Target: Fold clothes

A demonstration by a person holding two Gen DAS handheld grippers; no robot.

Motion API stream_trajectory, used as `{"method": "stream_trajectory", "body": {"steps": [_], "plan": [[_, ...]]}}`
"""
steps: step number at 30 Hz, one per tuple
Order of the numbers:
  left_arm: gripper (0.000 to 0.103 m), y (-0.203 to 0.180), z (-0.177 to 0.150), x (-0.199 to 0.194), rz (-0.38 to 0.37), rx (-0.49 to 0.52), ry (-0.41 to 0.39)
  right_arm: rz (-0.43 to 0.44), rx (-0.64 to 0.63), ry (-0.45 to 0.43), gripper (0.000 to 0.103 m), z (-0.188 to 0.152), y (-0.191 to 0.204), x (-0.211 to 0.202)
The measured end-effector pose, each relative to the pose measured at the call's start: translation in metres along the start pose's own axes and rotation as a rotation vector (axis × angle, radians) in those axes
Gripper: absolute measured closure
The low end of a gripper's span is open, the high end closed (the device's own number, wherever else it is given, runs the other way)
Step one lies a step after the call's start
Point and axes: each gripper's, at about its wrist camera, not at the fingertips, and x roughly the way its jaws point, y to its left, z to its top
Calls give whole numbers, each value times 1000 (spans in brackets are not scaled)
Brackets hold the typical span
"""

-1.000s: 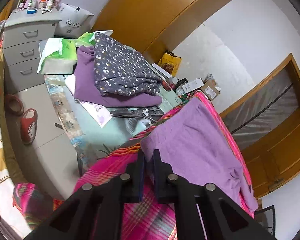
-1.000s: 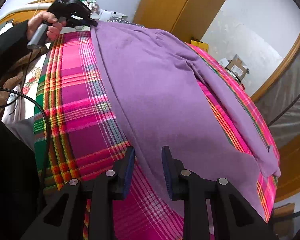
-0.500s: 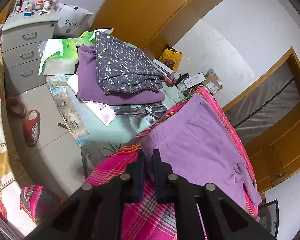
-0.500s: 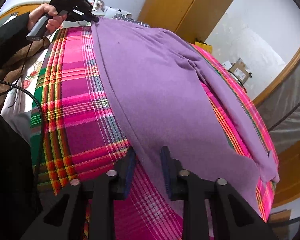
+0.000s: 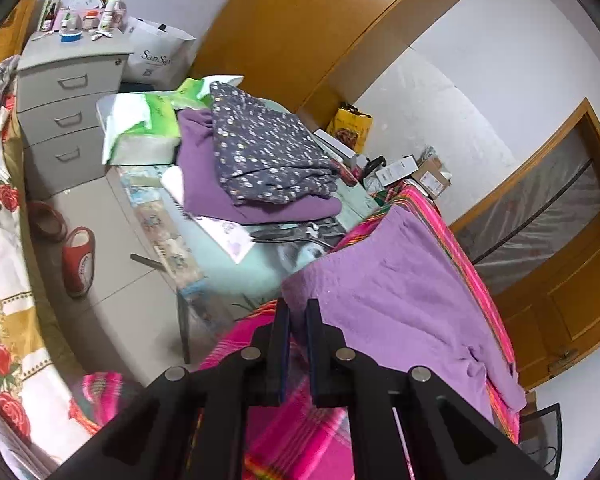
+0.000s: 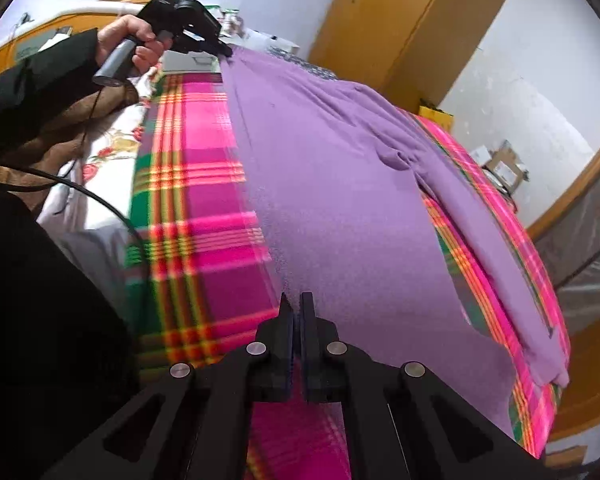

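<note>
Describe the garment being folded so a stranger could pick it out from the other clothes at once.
Start at the pink plaid blanket. Spread flat across it lies the light purple garment, its near edge pinched by the left gripper and the right gripper. Unlike the darker purple garment and the floral garment stacked on the table beyond, it is unfolded.
</note>
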Motion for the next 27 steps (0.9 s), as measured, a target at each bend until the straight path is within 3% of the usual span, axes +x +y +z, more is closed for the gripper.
{"method": "stream_trajectory", "body": {"steps": [7, 13, 18, 22, 27], "plan": [[94, 12, -4, 21, 32, 16, 90, 61, 39, 2, 97, -3, 0, 5], [90, 16, -8, 9, 18, 50, 112, 131, 131, -46, 90, -6, -7, -2], [95, 32, -13, -2, 143, 31, 98, 132, 221, -89, 88, -12, -18, -10], [95, 0, -22, -22, 123, 120, 34, 93, 345, -109, 83, -27, -38, -19], [95, -83, -57, -19, -18, 309, 64, 19, 544, -140, 80, -58, -65, -38]]}}
